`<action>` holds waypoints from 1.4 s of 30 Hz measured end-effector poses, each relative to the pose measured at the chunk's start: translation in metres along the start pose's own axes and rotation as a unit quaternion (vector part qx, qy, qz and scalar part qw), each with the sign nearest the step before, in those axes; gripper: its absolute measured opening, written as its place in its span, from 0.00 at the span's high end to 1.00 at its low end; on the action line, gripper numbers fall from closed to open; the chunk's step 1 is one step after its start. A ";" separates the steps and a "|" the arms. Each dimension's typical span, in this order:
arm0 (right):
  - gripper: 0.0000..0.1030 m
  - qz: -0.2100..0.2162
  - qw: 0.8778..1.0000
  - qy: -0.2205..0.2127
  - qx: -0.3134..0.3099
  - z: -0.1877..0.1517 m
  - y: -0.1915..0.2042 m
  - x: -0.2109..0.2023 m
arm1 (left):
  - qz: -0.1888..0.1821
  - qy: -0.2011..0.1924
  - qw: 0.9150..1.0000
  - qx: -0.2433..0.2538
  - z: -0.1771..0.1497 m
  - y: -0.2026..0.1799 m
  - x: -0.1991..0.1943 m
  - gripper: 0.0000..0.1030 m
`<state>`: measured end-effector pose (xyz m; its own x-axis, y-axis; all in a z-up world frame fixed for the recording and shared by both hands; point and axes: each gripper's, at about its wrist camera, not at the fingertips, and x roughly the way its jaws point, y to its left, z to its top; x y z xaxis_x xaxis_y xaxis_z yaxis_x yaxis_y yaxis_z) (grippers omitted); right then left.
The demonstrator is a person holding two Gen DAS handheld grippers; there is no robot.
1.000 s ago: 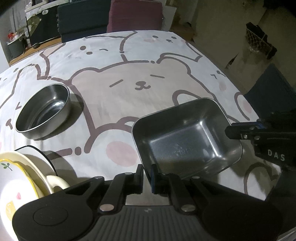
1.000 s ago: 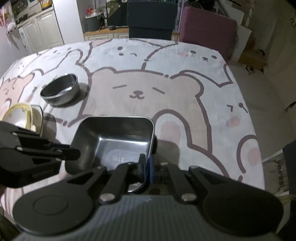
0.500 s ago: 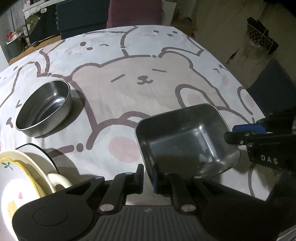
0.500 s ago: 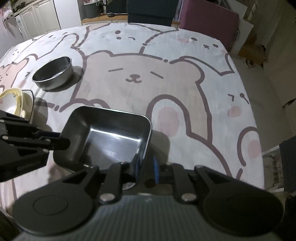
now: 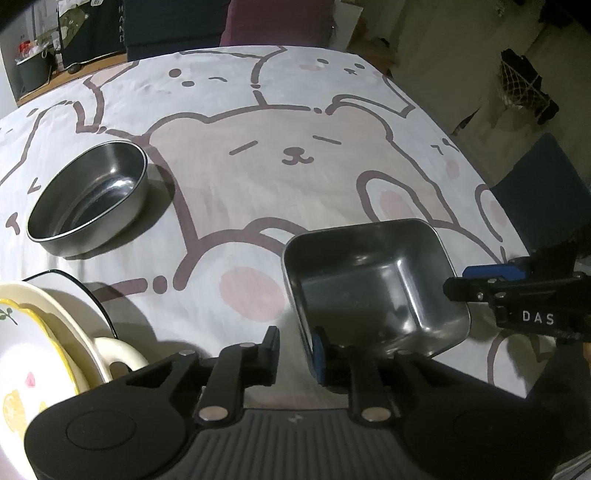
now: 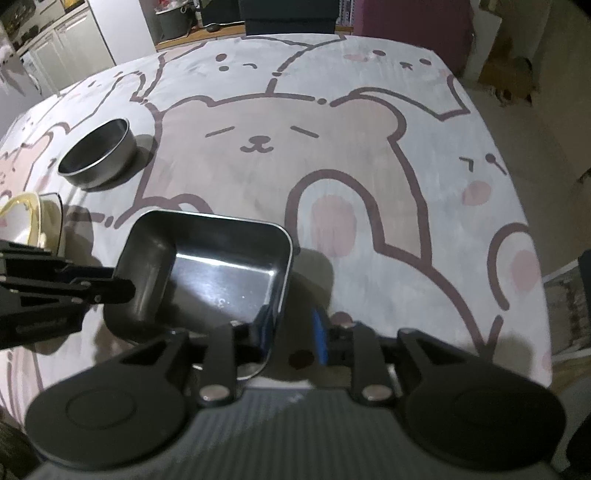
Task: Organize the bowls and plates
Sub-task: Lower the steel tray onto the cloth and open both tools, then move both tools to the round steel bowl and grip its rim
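Both jaws have just been opening: left hand-held gripper (image 5: 295,345) and right hand-held gripper (image 6: 293,332) straddle the square steel tray's (image 5: 369,284) rim, unclamped

room: dim | chairs (image 5: 173,29): dark, beyond table | cabinets (image 6: 70,48): white | floor (image 5: 461,55): beige

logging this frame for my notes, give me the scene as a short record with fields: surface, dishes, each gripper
surface: table under a cartoon bear cloth
square steel tray: on the cloth, near the front edge, between both grippers
round steel bowl: upright, empty, apart from the tray on its left
ceramic plates: stacked, tilted, at the left wrist view's lower left corner
left gripper: jaws just been opening, tray's rim between them, no longer pinched
right gripper: jaws just been opening, straddling the tray's opposite rim, gap visible
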<state>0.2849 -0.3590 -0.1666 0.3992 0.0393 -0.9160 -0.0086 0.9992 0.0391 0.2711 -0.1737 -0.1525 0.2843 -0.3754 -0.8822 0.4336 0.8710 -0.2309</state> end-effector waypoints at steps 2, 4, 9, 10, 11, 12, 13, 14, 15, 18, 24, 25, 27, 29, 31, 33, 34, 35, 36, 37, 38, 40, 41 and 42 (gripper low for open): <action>0.70 0.005 1.000 0.001 0.008 0.000 -0.003 0.001 | -0.002 0.001 1.000 -0.004 0.000 0.003 0.000 0.73; 0.66 0.009 1.000 0.002 0.016 0.000 -0.007 0.003 | -0.005 0.001 1.000 -0.009 0.000 0.005 0.000 0.70; 0.62 0.017 0.999 0.005 0.032 -0.001 -0.013 0.006 | -0.013 0.001 1.000 -0.015 -0.001 0.010 0.001 0.69; 0.61 0.016 0.999 0.005 0.032 -0.001 -0.013 0.006 | -0.014 0.001 1.000 -0.015 -0.001 0.010 0.001 0.69; 0.60 0.016 0.999 0.006 0.033 -0.001 -0.013 0.007 | -0.014 0.000 1.000 -0.015 -0.001 0.010 0.001 0.69; 0.60 0.016 0.999 0.006 0.033 -0.001 -0.013 0.007 | -0.014 -0.001 1.000 -0.015 -0.001 0.010 0.001 0.69; 0.60 0.017 0.999 0.006 0.034 -0.001 -0.014 0.007 | -0.014 -0.002 1.000 -0.016 -0.001 0.010 0.001 0.69; 0.61 0.018 0.999 0.006 0.036 -0.001 -0.014 0.007 | -0.015 -0.002 1.000 -0.016 -0.001 0.010 0.000 0.69; 0.61 0.019 0.999 0.006 0.037 -0.001 -0.014 0.007 | -0.014 -0.003 1.000 -0.016 0.000 0.010 -0.001 0.69; 0.61 0.024 0.999 0.005 0.032 -0.001 -0.014 0.005 | -0.018 -0.014 1.000 -0.020 0.002 0.013 -0.008 0.70; 0.51 0.043 0.998 -0.031 0.028 0.006 -0.012 -0.023 | -0.029 -0.052 0.998 -0.029 0.010 0.021 -0.039 0.44; 0.43 0.041 0.998 -0.044 0.026 0.008 -0.010 -0.030 | -0.027 -0.060 0.997 -0.028 0.012 0.023 -0.044 0.38; 0.34 0.038 0.997 -0.068 0.025 0.012 -0.008 -0.043 | -0.019 -0.080 0.996 -0.023 0.015 0.029 -0.057 0.34; 0.28 0.041 0.994 -0.093 0.027 0.017 -0.005 -0.055 | -0.009 -0.096 0.995 -0.022 0.020 0.036 -0.068 0.29; 0.21 0.043 0.992 -0.116 0.029 0.023 0.000 -0.064 | -0.002 -0.113 0.993 -0.029 0.024 0.045 -0.079 0.18; 0.13 0.048 0.989 -0.138 0.027 0.032 0.007 -0.071 | 0.014 -0.136 0.990 -0.039 0.029 0.057 -0.089 0.08; 0.09 0.051 0.987 -0.150 0.026 0.037 0.012 -0.073 | 0.024 -0.145 0.988 -0.041 0.031 0.062 -0.093 0.05; 0.07 0.054 0.985 -0.159 0.027 0.042 0.016 -0.074 | 0.031 -0.152 0.987 -0.043 0.033 0.068 -0.097 0.05; 0.06 0.059 0.983 -0.169 0.029 0.046 0.020 -0.074 | 0.036 -0.158 0.986 -0.048 0.036 0.075 -0.100 0.04; 0.01 0.064 0.982 -0.173 0.029 0.051 0.024 -0.072 | 0.039 -0.160 0.985 -0.056 0.038 0.083 -0.102 0.03; 0.00 0.068 0.982 -0.176 0.027 0.056 0.030 -0.070 | 0.040 -0.163 0.984 -0.066 0.041 0.092 -0.104 0.03; 0.00 0.072 0.982 -0.173 0.025 0.066 0.041 -0.062 | 0.044 -0.165 0.981 -0.087 0.046 0.109 -0.105 0.02; 0.00 0.071 0.983 -0.169 0.023 0.071 0.046 -0.056 | 0.048 -0.165 0.981 -0.093 0.049 0.116 -0.104 0.02; 0.00 0.073 0.983 -0.168 0.020 0.077 0.052 -0.051 | 0.052 -0.163 0.980 -0.097 0.051 0.123 -0.102 0.02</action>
<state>0.3347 -0.3095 -0.0873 0.6768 0.1708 -0.7160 -0.0550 0.9817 0.1822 0.3388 -0.0443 -0.0700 0.5898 -0.3353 -0.7347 0.2253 0.9419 -0.2490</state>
